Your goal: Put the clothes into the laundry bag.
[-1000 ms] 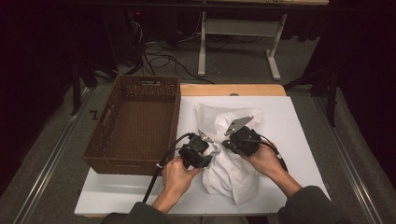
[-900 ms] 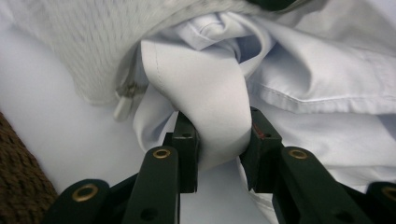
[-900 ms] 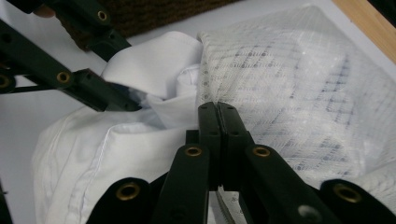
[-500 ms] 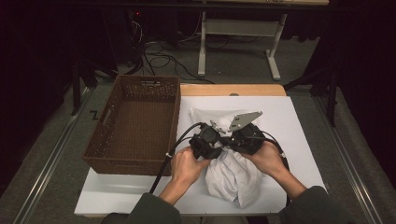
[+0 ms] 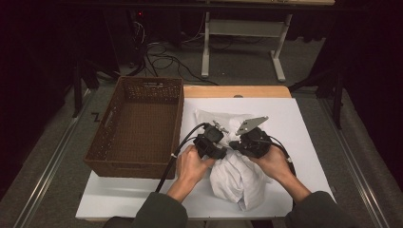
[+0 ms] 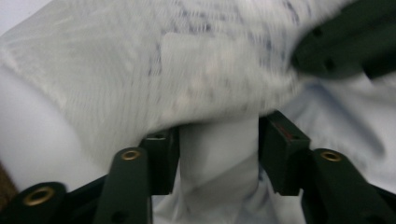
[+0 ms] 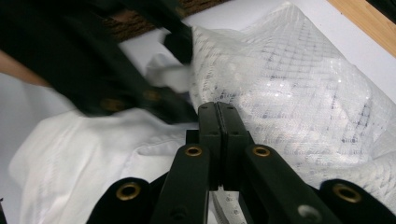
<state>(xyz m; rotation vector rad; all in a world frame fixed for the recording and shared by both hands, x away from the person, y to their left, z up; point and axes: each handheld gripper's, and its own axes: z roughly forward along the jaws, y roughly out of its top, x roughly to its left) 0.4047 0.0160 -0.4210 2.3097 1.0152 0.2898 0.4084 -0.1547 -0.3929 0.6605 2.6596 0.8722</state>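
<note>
A: Entry, white table top (image 5: pixel 304 123). Where do your grippers sit?

B: Both meet over the middle of the table, on a white cloth (image 5: pixel 237 178) bunched with a white mesh bag (image 5: pixel 214 118). Your left gripper (image 5: pixel 219 148) and right gripper (image 5: pixel 237 145) are almost touching, tips facing each other, just right of the brown wicker basket (image 5: pixel 138 126).

A: Left claw?

B: In the left gripper view your left gripper (image 6: pixel 215 140) has its jaws spread, with a fold of the white cloth (image 6: pixel 217 163) standing between the pads. The pads do not look pressed onto it. The mesh bag (image 6: pixel 140 79) lies over the top, blurred.

A: Right claw?

B: In the right gripper view your right gripper (image 7: pixel 218 121) has its jaws pressed together. Whether any fabric is caught between them, I cannot tell. Mesh bag (image 7: pixel 299 93) lies to one side, smooth cloth (image 7: pixel 79 154) to the other.

A: Basket?

B: Nothing visible inside it. It sits on the table's left part, touching neither gripper.
</note>
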